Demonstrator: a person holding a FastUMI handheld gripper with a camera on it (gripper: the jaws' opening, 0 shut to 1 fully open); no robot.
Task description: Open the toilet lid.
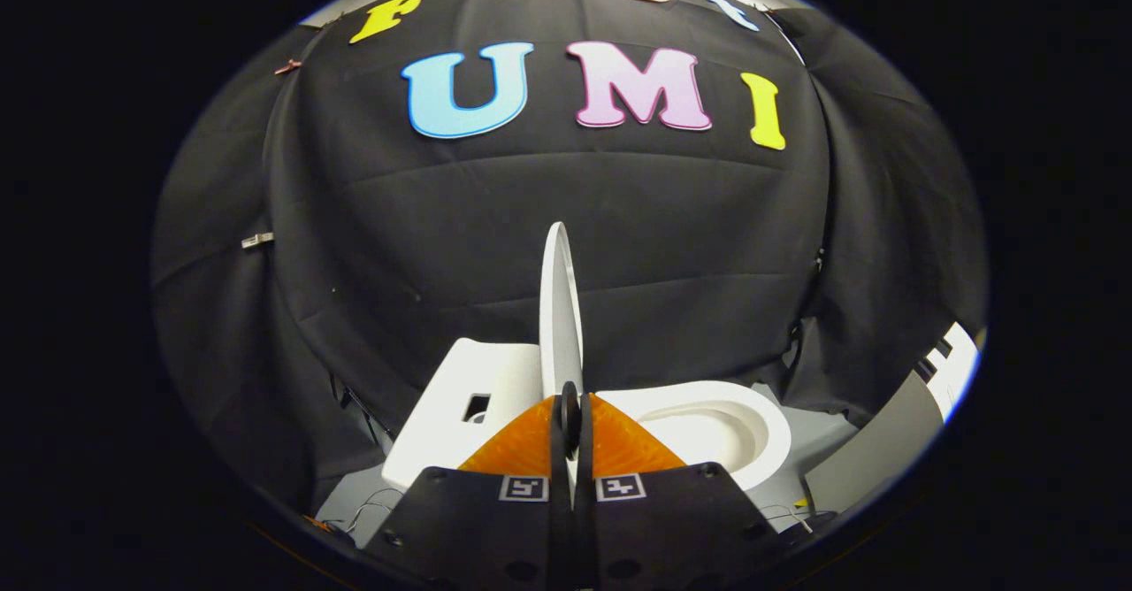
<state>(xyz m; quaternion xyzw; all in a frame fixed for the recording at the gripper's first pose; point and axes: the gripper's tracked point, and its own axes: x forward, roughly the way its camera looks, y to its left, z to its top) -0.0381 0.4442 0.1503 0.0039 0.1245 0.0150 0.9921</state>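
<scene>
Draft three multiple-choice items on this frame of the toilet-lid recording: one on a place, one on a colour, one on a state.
1. Where is the lid relative to the gripper?
A. Between its fingers, rising ahead of them
B. Lying flat over the bowl
C. Resting on the floor beside the tank

2. What colour is the toilet bowl?
A. Blue
B. White
C. Grey

3. What state is the lid in?
A. Closed
B. Barely cracked open
C. Raised, standing about upright

Answers:
1. A, since the lid's thin edge runs up from between the nearly closed fingers.
2. B, since the bowl and tank both show white.
3. C, since the lid stands on edge and the bowl opening lies uncovered beside it.
</scene>
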